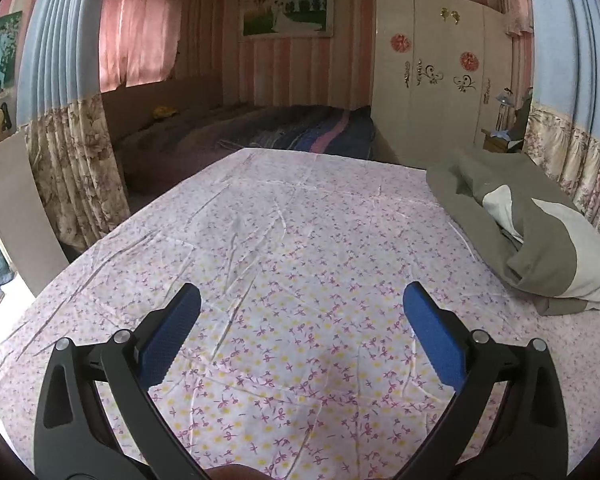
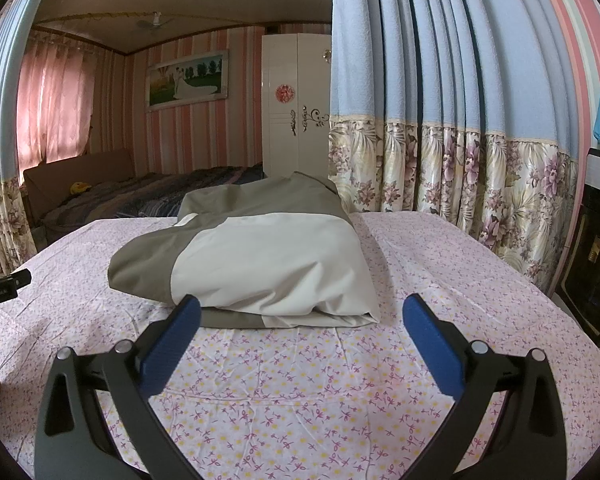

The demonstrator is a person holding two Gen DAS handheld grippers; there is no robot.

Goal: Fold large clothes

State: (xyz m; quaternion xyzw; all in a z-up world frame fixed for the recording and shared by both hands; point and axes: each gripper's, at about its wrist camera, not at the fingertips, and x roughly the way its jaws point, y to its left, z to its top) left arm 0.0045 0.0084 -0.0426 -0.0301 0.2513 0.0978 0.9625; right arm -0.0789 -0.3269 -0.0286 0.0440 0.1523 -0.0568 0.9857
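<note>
Folded garment (image 2: pixel 260 264) lies lengthwise, seemingly away from right hand-held gripper (image 2: pixel 302 316).

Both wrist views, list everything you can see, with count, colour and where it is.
garment: one, olive and cream, folded bundle on the sheet's right side
floral sheet: one, white with purple and yellow print, covering the work surface
curtains: blue over floral hem, either side
far bed: one, dark bedding, behind
wardrobe: one, white, back wall
picture: one, framed, on striped wall
left gripper: black, blue pads, open, over bare sheet
right gripper: same, open, just short of the garment
</note>
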